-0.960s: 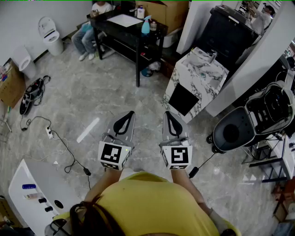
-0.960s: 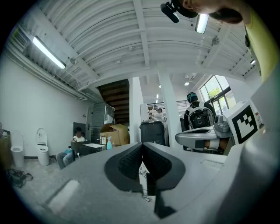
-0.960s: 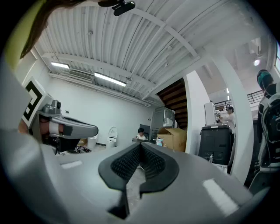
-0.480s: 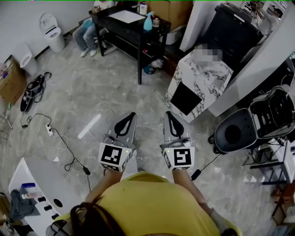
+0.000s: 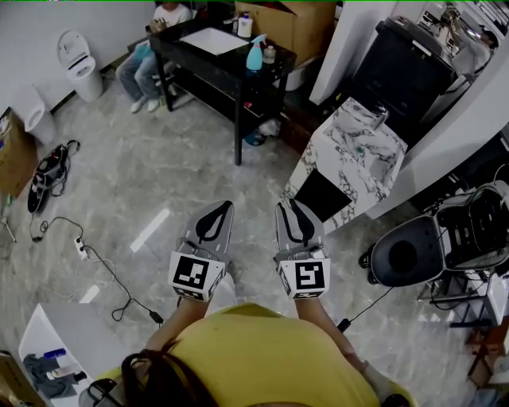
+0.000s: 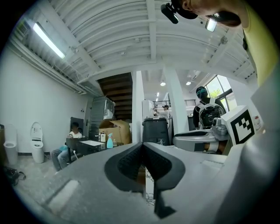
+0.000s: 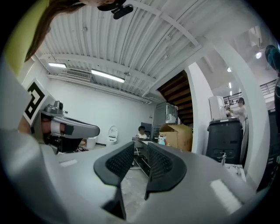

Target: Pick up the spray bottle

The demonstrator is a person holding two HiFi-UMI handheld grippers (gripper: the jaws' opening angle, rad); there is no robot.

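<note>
Holding the left gripper [image 5: 216, 209] closed and empty; opening the jaws of the right gripper [image 5: 289, 208] slightly, nothing between them; pointing both toward the spray bottle [image 5: 253, 54] standing upright on the far black table [image 5: 231, 56].

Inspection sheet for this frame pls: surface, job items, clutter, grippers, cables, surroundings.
Surface: black table across the room, dark top, mostly bare.
Job's things: blue spray bottle upright near the table's right end, untouched.
Clutter: white sheet, white bottle and small jar on the table.
Grippers: left gripper jaws together, empty; right gripper jaws opening, nothing between them. Both are far from the table.
Cables: power strip with cable loose on the floor at left.
Surroundings: seated person, cardboard box, marble sink unit, toilet.
</note>
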